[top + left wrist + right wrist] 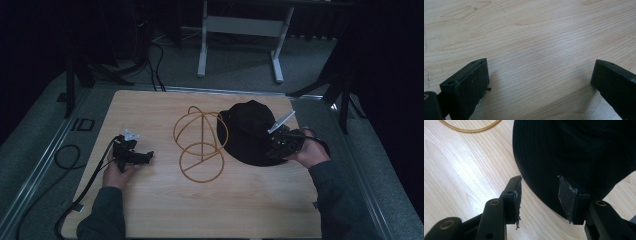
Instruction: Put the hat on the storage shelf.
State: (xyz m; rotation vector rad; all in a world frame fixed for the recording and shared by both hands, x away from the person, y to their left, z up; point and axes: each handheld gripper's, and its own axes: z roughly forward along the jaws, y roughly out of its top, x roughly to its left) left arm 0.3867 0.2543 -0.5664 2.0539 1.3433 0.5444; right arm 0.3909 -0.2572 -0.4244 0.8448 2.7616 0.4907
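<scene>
Both forearms reach in; right gripper point(540, 195), jaws parted, straddles the black hat's point(249, 131) brim edge. Left gripper point(539, 82) gapes wide, empty, over bare table point(529, 37), wire hat stand point(200, 142) between.

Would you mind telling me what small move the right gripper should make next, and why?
Probably close the right gripper on the black hat: its open jaws already straddle the brim edge, while the left gripper sits open over bare table.
</scene>
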